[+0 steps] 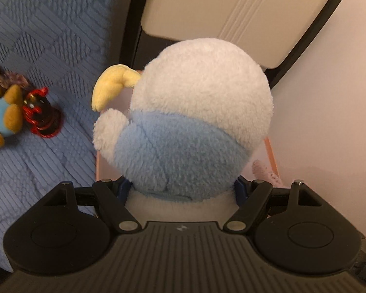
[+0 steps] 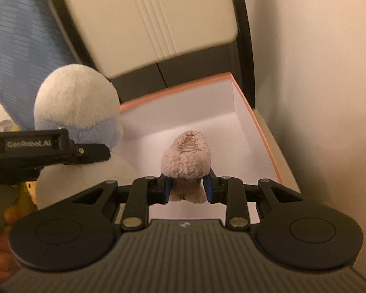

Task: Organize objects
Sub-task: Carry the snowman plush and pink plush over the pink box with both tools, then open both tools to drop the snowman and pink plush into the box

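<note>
Bare white floor in the box (image 2: 234, 102) (far corner), the white-and-blue plush (image 2: 78, 102) seemingly crowding its left edge.

Both wrist views look steeply down, close, sharing the box (image 2: 234, 97).

Counting what I'm seeing: four toys, one box, two grippers.

I'm counting three plush toys: one blue-and-white plush (image 1: 192, 127) filling the centre of the left wrist view, one pinkish fuzzy plush (image 2: 186, 161) sitting at centre in the right wrist view, and one orange-and-blue plush (image 1: 1, 114) lying at 9 o'clock on the bedspread. I'm also noting one red-and-black figurine (image 1: 42, 114) just beside it, one white box (image 2: 261, 127) with a peach rim, and two grippers, left (image 1: 183, 190) and right (image 2: 186, 188).
</note>
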`<state>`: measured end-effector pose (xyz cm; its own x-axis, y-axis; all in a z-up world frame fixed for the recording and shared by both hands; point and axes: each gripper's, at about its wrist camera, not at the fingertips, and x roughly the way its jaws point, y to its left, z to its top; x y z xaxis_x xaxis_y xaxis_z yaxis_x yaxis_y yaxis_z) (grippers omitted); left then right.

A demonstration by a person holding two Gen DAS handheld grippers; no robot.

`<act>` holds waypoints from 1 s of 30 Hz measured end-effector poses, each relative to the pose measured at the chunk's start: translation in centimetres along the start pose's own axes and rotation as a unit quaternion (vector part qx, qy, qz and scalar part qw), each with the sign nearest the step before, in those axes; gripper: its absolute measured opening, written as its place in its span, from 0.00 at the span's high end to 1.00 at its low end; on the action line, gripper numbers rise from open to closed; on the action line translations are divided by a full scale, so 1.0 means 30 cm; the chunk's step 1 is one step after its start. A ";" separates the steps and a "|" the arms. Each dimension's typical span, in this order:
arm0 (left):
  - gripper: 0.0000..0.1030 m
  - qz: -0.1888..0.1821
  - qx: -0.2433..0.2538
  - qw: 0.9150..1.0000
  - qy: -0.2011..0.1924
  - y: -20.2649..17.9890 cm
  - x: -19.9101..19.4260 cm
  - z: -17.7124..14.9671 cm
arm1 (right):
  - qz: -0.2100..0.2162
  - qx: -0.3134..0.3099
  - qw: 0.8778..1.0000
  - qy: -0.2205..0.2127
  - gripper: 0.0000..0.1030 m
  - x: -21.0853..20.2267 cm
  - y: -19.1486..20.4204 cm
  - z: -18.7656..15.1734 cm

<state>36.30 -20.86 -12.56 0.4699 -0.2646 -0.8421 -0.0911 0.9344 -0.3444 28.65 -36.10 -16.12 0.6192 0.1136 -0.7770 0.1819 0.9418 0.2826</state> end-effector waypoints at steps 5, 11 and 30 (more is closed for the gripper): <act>0.22 0.010 -0.004 1.000 0.019 -0.018 0.069 -0.021 | -0.003 0.008 1.000 0.023 0.71 0.085 -0.047 -0.001; 0.21 0.014 -0.006 0.999 0.029 -0.015 0.114 -0.006 | 0.000 0.003 0.999 0.041 0.71 0.135 -0.062 -0.003; 0.17 0.008 0.011 1.000 -0.024 -0.002 -0.062 -0.012 | -0.003 -0.019 1.000 0.007 0.37 -0.001 -0.015 0.046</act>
<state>35.11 -20.50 -11.11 0.5100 -0.2383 -0.8265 -0.0807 0.9434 -0.3218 29.62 -36.96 -15.45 0.6070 0.1112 -0.7869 0.1569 0.9539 0.2558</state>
